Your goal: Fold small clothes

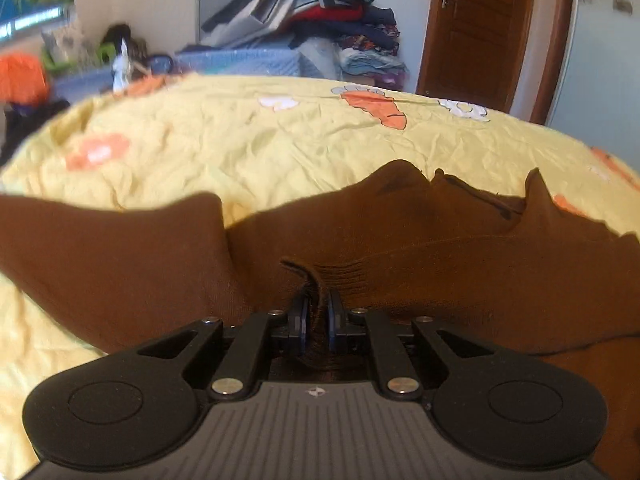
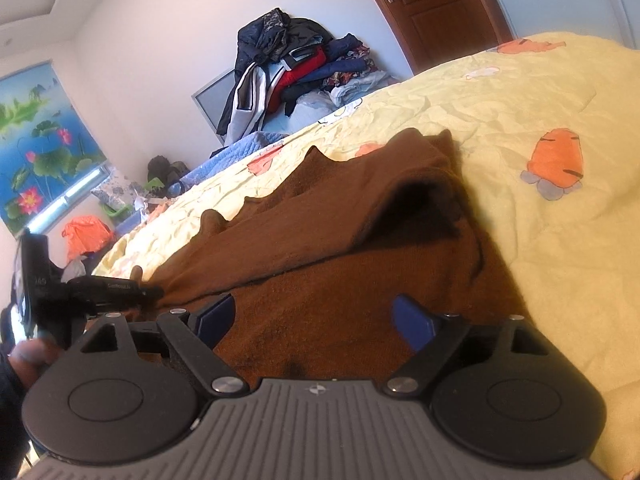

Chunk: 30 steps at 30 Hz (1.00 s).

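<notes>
A brown knit garment (image 1: 400,240) lies spread and rumpled on the yellow bedspread (image 1: 240,140). My left gripper (image 1: 316,312) is shut on a ribbed edge of the garment, pinching a fold between its blue pads. In the right wrist view the same brown garment (image 2: 340,280) lies folded over itself on the bedspread (image 2: 540,112). My right gripper (image 2: 316,320) is open, its fingers wide apart just above the cloth, holding nothing. The left gripper (image 2: 156,292) shows at the left edge of that view, gripping the garment's end.
A heap of clothes (image 1: 320,20) is stacked past the bed's far edge against the wall. A brown door (image 1: 480,28) stands at the right. Cluttered items and an orange bag (image 2: 86,236) sit by the window side.
</notes>
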Available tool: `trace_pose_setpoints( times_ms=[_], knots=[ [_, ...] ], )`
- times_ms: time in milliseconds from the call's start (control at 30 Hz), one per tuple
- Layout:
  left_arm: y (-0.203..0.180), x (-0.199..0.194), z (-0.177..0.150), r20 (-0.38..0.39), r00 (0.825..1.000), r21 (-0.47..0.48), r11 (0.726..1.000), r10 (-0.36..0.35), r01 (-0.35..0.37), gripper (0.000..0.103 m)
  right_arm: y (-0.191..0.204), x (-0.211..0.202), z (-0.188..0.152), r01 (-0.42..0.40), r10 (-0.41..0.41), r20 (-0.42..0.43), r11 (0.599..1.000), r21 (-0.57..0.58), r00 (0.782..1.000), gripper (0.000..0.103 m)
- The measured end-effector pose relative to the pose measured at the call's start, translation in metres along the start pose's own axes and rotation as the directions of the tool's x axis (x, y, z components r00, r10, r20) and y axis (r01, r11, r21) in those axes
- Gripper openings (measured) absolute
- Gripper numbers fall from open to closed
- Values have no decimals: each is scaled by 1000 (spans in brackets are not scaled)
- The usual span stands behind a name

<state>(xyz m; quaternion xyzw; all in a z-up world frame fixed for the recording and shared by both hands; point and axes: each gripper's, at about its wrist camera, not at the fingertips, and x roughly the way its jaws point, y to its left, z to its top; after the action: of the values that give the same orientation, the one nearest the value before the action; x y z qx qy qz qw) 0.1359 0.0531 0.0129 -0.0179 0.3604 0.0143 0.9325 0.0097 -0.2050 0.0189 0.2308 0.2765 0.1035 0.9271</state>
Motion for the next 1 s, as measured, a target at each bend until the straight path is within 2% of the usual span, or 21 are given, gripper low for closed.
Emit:
trace_pose_setpoints(
  times_ms=[67,133,200,233,267,300,333,400,467,533,567,600,633,700,800,900,1000],
  knots=[
    [-1,-15,8,21,999,-8,1000,29,-29,20,3,-1,2,10,-11,-14,1000,-16,1000,87],
    [4,-48,14,92,993,-37,997,76,-73,37,6,-9,10,23,-23,-2,999,-30,1000,87],
    [6,-76,12,227,973,-64,997,47,-33,96,9,-22,26,6,-4,66,999,-42,998,92],
    [4,-85,11,296,955,-72,997,14,8,103,10,-26,39,-1,5,103,999,-44,995,95],
    [-2,-86,14,336,941,-67,996,-25,50,103,13,-26,53,-2,9,131,999,-53,991,101],
    [-9,-83,16,337,938,-47,994,-76,97,103,17,-22,66,0,11,145,998,-70,989,103],
    [-19,-73,19,304,944,-20,990,-126,138,103,23,-12,80,5,8,141,995,-95,990,103],
    [-36,-43,24,197,962,19,982,-188,188,103,32,19,100,16,-4,79,989,-149,997,103],
    [-45,-10,24,91,980,36,984,-176,173,103,27,60,108,36,-38,-11,987,-158,999,101],
    [-38,16,17,3,994,29,993,-112,112,103,13,96,104,129,-146,-96,978,-166,985,98],
    [-31,24,13,-1,996,42,995,-89,89,103,5,108,98,172,-197,-134,969,-175,971,98],
    [-22,25,10,9,995,54,994,-98,98,103,-2,111,89,173,-203,-132,962,-210,970,101],
    [-15,24,9,9,993,51,992,-119,119,103,-4,105,80,139,-171,-98,952,-271,980,101],
    [-14,28,9,-3,995,102,990,-97,97,103,0,99,63,134,-177,-92,927,-349,980,101],
    [-22,32,14,-6,998,109,992,-68,68,103,4,102,60,149,-195,-94,920,-361,976,103],
    [-16,15,10,10,997,78,994,-75,74,103,17,111,55,203,-268,-88,871,-447,959,103],
    [17,-16,1,78,991,3,994,-107,107,103,13,107,59,190,-249,-86,884,-428,965,103]
  ],
)
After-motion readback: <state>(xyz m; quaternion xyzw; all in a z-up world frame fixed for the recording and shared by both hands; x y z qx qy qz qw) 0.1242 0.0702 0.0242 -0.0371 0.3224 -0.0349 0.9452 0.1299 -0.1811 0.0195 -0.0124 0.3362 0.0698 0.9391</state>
